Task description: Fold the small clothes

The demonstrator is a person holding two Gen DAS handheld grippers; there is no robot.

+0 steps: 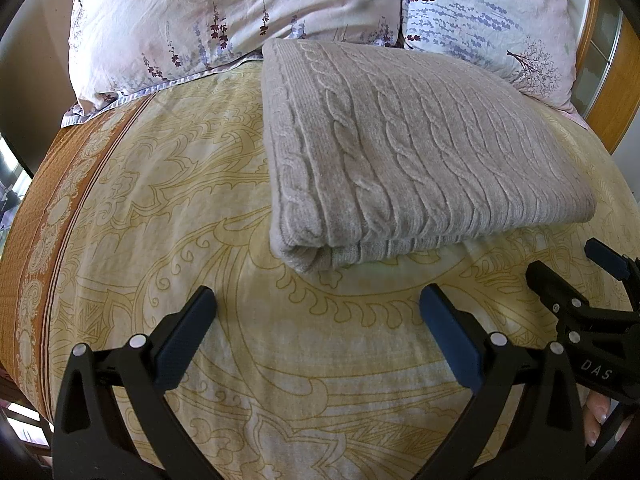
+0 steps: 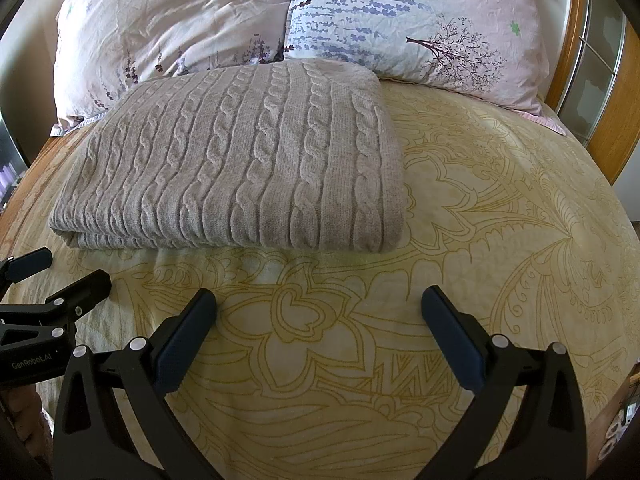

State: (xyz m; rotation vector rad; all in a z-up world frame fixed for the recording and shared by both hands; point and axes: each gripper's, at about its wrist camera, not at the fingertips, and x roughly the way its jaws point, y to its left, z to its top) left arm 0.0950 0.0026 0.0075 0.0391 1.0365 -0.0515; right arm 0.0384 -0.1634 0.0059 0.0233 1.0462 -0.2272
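Note:
A beige-grey cable-knit sweater [image 1: 400, 148] lies folded into a neat rectangle on the bed; it also shows in the right wrist view [image 2: 240, 160]. My left gripper [image 1: 318, 300] is open and empty, a short way in front of the sweater's near folded edge. My right gripper [image 2: 318, 300] is open and empty, also just in front of the sweater, below its right corner. The right gripper's open fingers [image 1: 560, 284] show at the right edge of the left wrist view. The left gripper's open fingers [image 2: 64, 288] show at the left edge of the right wrist view.
The bed has a yellow patterned bedspread [image 1: 280, 360] with an orange border [image 1: 36, 220] on the left. Two floral pillows [image 2: 180, 20] [image 2: 420, 20] lie behind the sweater. A wooden headboard frame [image 2: 616, 120] stands at the right.

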